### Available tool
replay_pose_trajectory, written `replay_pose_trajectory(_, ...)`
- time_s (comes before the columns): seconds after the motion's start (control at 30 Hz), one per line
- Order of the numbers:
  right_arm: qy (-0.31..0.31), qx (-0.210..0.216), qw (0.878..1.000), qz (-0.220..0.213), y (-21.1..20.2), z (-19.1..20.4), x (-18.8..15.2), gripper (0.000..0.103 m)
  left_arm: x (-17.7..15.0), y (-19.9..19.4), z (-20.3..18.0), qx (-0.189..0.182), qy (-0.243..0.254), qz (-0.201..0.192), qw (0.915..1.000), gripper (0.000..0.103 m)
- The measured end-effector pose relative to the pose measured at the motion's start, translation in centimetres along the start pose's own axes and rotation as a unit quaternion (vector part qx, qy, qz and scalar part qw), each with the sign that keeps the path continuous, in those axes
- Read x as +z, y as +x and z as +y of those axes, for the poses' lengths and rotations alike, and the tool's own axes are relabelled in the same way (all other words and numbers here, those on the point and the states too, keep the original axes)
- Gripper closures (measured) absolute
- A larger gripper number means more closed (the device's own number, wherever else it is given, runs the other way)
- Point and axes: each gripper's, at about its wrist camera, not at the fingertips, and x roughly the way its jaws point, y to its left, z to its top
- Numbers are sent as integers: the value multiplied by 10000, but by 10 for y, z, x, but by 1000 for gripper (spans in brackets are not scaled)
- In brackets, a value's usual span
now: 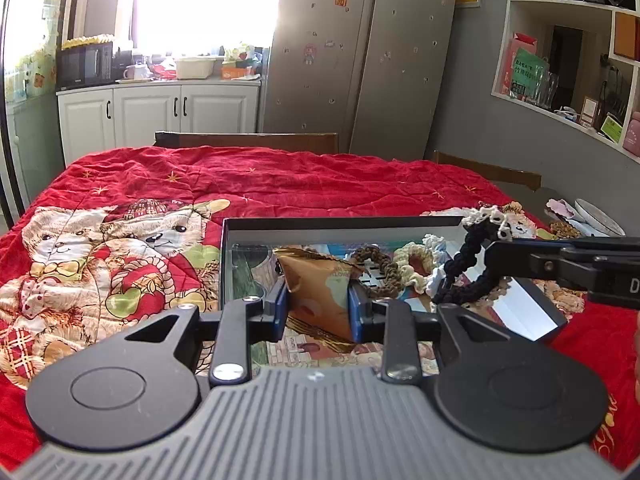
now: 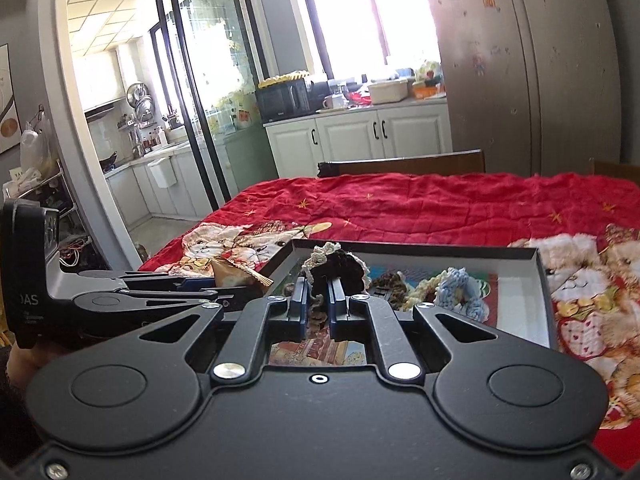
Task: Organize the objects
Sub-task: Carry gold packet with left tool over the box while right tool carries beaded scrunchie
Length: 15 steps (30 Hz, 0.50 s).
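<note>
left tool (image 1: pixel 318 300) clamped on snack packet (image 1: pixel 320 292) | right tool (image 2: pixel 318 300) pinching dark scrunchie (image 2: pixel 340 268) | tray (image 1: pixel 340 226) below, 12 o'clock from both | right tool at left's 2 o'clock

Black scrunchie (image 2: pixel 340 264) betw. R fingers (image 2: pixel 299 300)

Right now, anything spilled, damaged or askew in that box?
Nothing stands out. The box sits flat on the red quilt, with crocheted scrunchies inside. The left gripper holds a snack packet; the right gripper holds a black scrunchie.
</note>
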Motion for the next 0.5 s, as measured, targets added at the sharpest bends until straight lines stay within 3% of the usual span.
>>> replay_pose_trajectory(0.5,375,424,9982,219,43,-30,-13,93,-7,28,8,55,-49,258,9996,70)
